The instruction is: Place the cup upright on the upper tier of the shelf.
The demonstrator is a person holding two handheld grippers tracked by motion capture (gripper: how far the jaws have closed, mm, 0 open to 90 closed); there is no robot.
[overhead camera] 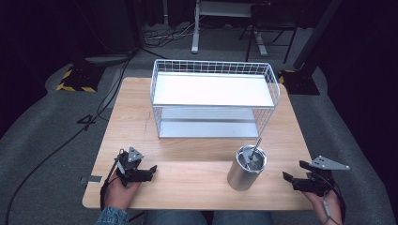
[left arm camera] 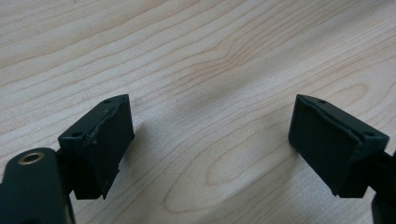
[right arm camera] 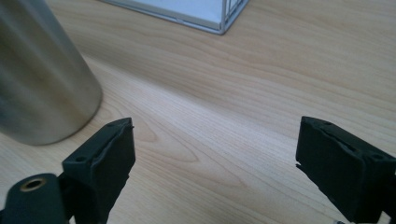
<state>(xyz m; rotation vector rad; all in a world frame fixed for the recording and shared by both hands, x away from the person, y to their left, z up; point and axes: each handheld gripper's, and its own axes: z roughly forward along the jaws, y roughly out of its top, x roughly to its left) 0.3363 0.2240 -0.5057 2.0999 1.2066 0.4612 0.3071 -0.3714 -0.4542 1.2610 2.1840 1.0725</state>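
Right gripper [overhead camera: 287, 177], jaws apart and empty like the left gripper's [overhead camera: 153, 169], has the cup [overhead camera: 246, 168] ahead-left and should probably swing left, centring it before squeezing.

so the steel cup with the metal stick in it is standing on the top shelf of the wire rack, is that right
No. The steel cup, with the metal stick in it, stands on the wooden table in front of the wire rack, not on its top shelf. The high view shows this.
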